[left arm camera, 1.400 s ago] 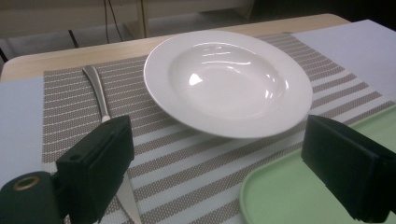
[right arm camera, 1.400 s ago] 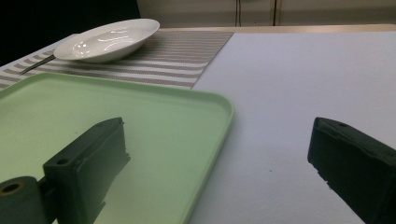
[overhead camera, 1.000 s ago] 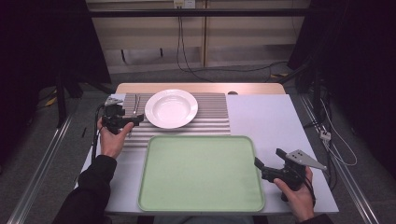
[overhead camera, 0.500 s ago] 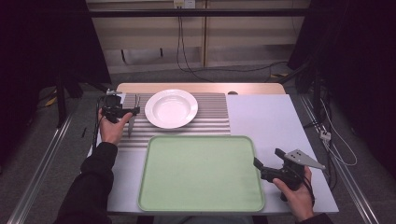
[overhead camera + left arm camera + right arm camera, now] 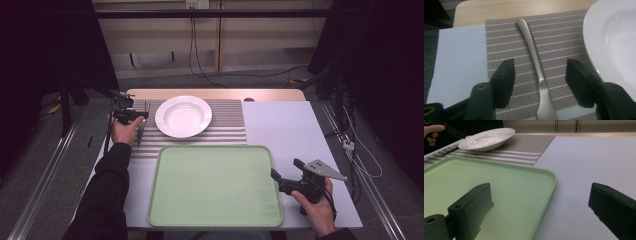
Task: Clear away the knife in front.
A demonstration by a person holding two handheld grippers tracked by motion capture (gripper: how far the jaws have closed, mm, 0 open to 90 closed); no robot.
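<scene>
A silver utensil handle (image 5: 531,45) lies on the striped placemat (image 5: 506,42), left of the white plate (image 5: 614,45). My left gripper (image 5: 539,72) hangs low over it with a jaw on either side of the handle. The jaws have just been closing, but gaps remain and the pads do not touch the metal. From above, the left gripper (image 5: 141,115) sits at the mat's far left corner beside the plate (image 5: 183,116). My right gripper (image 5: 285,167) rests open at the right edge of the green tray (image 5: 215,185), nothing between its jaws (image 5: 541,187).
The white table cover (image 5: 285,125) stretches to the right of the placemat. The green tray (image 5: 474,177) has a raised rim and lies near the front edge. A wooden strip (image 5: 215,94) borders the table's far side.
The left hand has shifted toward the far left corner of the mat and dropped a little, and its jaws now stand narrower around the utensil. The right hand has stayed put.
</scene>
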